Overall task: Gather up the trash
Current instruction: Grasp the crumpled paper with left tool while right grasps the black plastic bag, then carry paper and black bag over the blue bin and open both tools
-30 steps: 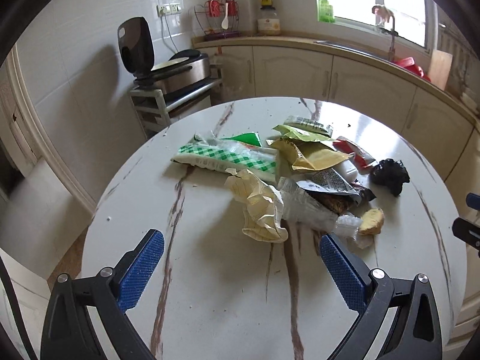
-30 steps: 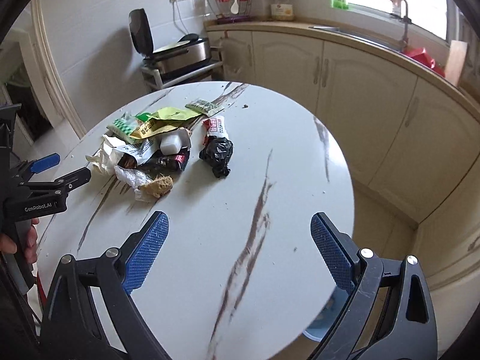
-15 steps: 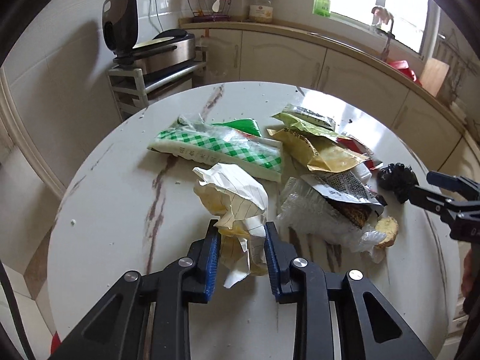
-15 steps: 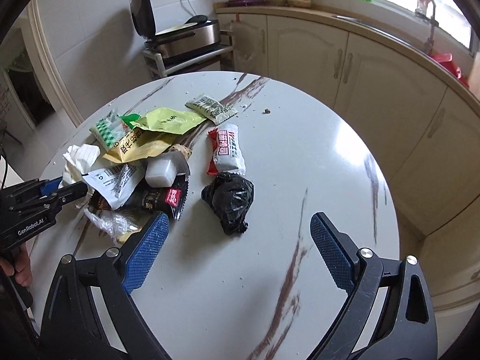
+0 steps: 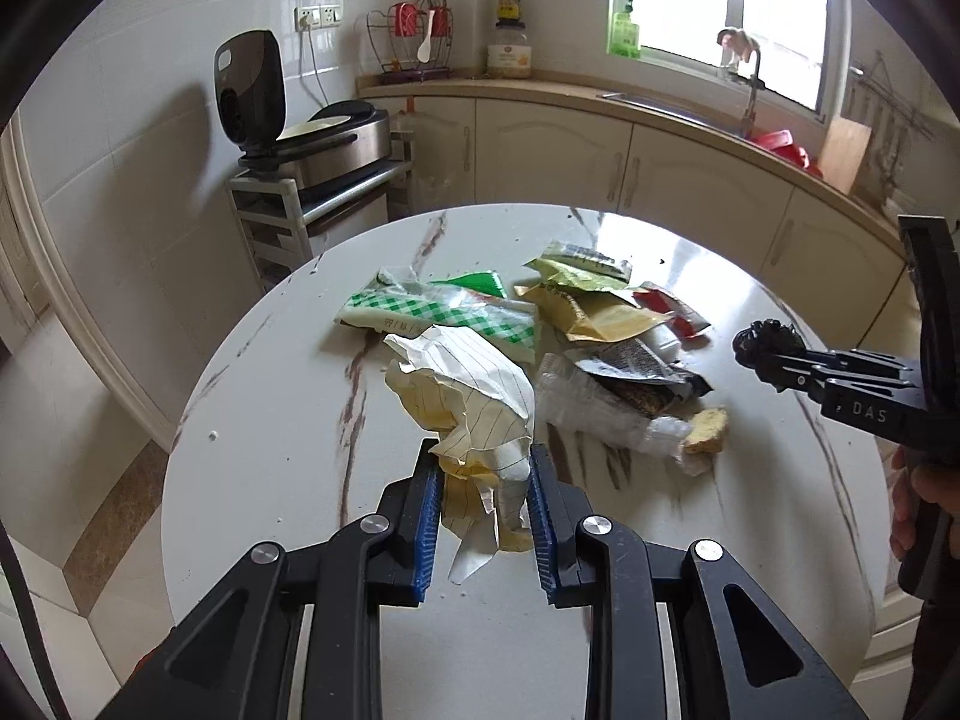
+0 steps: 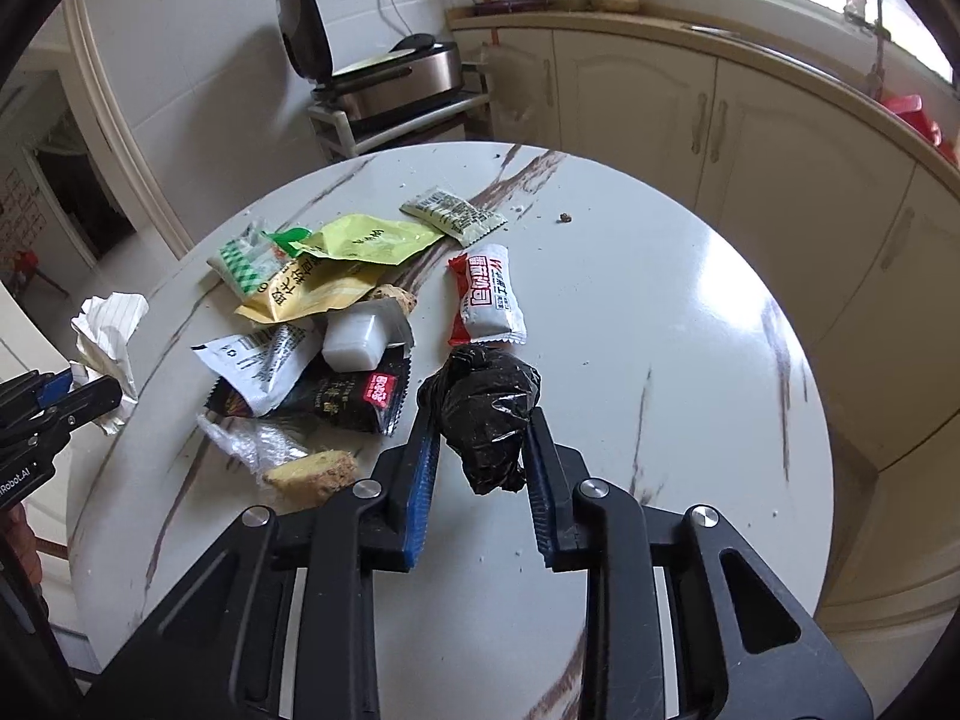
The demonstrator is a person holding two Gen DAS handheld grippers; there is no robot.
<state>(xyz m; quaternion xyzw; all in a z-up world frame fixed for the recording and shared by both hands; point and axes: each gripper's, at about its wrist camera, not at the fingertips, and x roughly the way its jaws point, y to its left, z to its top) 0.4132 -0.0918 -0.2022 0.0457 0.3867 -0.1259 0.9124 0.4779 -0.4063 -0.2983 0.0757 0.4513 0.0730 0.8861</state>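
Observation:
A crumpled lined paper (image 5: pixel 474 384) sits between the blue pads of my left gripper (image 5: pixel 483 453), which is shut on it just above the round marble table (image 5: pixel 270 450). My right gripper (image 6: pixel 482 426) has a black plastic bag (image 6: pixel 486 396) between its pads, and its jaws are closing onto the bag. The left wrist view shows that right gripper (image 5: pixel 762 354) at the right with the bag at its tip. Left on the table are a green checked wrapper (image 5: pixel 444 312), a yellow pouch (image 5: pixel 594 312), a red and white packet (image 6: pixel 489 294) and a piece of cake (image 5: pixel 708 423).
A metal cart with an open-lidded appliance (image 5: pixel 312 138) stands beyond the table's far left. Cream cabinets and a counter with a sink (image 5: pixel 660 102) curve behind. A person's hand (image 5: pixel 918 498) holds the right gripper's handle. Bare tabletop lies at the right (image 6: pixel 660 330).
Both grippers went from wide open to closed. The left took the crumpled paper and raised it a little. The right moved up to the black bag and closed around it.

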